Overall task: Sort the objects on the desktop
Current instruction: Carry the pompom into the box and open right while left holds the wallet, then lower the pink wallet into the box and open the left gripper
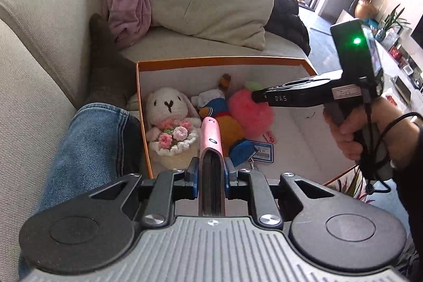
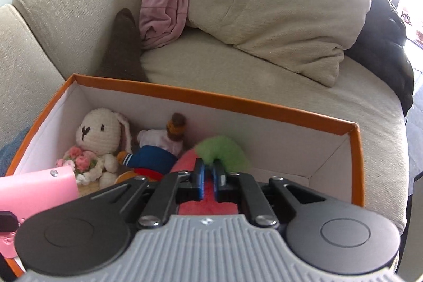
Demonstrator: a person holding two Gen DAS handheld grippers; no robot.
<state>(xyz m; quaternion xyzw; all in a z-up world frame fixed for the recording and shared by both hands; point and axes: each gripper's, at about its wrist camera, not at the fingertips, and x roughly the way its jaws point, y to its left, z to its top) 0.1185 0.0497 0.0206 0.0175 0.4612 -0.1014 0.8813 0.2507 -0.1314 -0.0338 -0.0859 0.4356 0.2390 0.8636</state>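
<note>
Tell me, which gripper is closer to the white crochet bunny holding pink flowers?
Left. The left gripper, clamping a pink case, hangs just beside the white crochet bunny in the orange box. The right gripper sits farther along, over the fluffy pink-and-green toy.

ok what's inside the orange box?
In the box: a crochet bunny, a small doll, a pink-and-green plush, a blue tag. The pink case in the left tongs covers what lies below it.

Both grippers have black linkage arms, silver screws, blue finger pads and ribbed grey housings. The right gripper [image 1: 255, 96] carries white "DAS" lettering, a green light and a black cable. The person wears blue jeans [image 1: 87, 139], a dark sleeve [image 1: 407, 149] and a brown sock [image 1: 105, 65].
</note>
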